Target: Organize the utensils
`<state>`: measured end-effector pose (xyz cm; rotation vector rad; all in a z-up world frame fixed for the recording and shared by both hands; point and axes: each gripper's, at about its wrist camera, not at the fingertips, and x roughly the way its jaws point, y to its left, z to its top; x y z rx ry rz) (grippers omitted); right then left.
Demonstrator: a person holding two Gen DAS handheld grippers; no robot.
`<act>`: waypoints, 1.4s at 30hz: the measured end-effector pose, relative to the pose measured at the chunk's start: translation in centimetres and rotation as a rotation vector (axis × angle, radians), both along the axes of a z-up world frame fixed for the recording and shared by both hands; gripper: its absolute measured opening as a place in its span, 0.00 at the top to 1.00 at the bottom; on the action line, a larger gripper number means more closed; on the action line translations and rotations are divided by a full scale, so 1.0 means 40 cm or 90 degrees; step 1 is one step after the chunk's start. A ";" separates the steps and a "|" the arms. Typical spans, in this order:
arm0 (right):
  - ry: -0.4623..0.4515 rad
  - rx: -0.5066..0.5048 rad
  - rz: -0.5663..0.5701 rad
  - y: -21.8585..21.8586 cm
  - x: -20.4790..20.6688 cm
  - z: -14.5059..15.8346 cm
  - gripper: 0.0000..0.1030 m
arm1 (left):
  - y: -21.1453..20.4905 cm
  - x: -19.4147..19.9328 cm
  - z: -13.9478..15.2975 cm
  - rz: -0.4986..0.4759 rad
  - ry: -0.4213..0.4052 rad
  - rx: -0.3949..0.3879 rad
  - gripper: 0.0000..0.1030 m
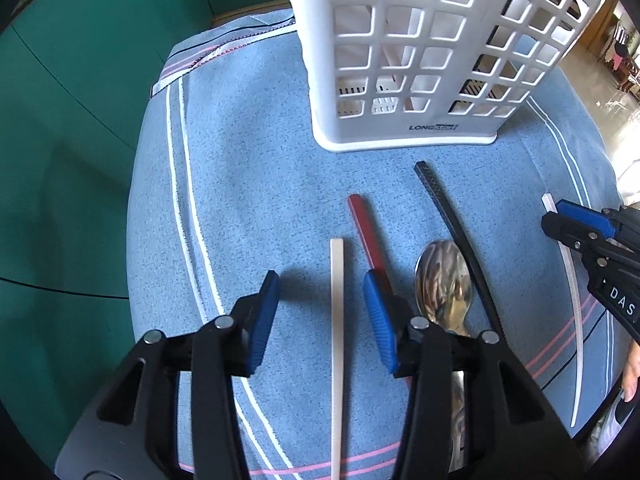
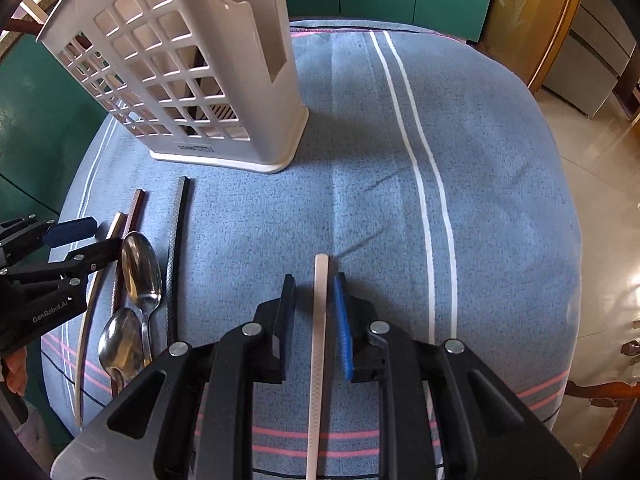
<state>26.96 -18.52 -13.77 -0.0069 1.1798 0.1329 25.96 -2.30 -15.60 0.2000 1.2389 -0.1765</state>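
Note:
A white lattice utensil holder (image 1: 404, 52) stands upright on the blue cloth; it also shows in the right wrist view (image 2: 208, 80). My left gripper (image 1: 322, 320) is open, its jaws on either side of a white chopstick (image 1: 337, 344) lying on the cloth. Beside it lie a red chopstick (image 1: 366, 236), a metal spoon (image 1: 442, 284) and a black chopstick (image 1: 456, 232). My right gripper (image 2: 316, 328) is open around a second white chopstick (image 2: 319, 344), its blue pad close to the stick. The right gripper also shows in the left wrist view (image 1: 592, 240).
A second spoon (image 2: 118, 344) lies by the first in the right wrist view. The blue striped cloth (image 2: 480, 200) covers a round table. Green cabinets (image 1: 72, 128) stand to the left. The table edge drops off at the right, with tiled floor (image 2: 592, 152) beyond.

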 end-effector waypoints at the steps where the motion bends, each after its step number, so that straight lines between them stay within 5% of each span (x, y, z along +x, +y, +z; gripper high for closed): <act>1: 0.000 -0.001 0.001 0.003 0.001 0.000 0.81 | 0.001 0.001 -0.002 0.000 -0.001 -0.001 0.57; 9: -0.007 -0.010 0.006 0.018 -0.031 0.004 0.81 | 0.001 -0.018 0.004 -0.001 -0.003 -0.005 0.58; 17: -0.014 -0.016 0.011 0.024 -0.048 -0.001 0.82 | -0.018 -0.038 0.009 -0.024 -0.004 -0.026 0.84; 20: -0.014 -0.010 0.004 0.014 -0.047 -0.003 0.93 | -0.027 -0.045 0.009 -0.025 -0.004 -0.031 0.94; 24: -0.017 0.015 0.003 -0.006 -0.049 0.011 0.94 | -0.023 -0.057 0.019 -0.012 -0.013 -0.044 0.94; 31: -0.109 0.055 0.007 -0.027 -0.130 0.167 0.94 | 0.009 -0.134 0.153 0.006 -0.102 -0.069 0.94; 42: -0.285 0.113 0.044 -0.041 -0.327 0.446 0.93 | 0.081 -0.306 0.447 0.011 -0.309 -0.152 0.94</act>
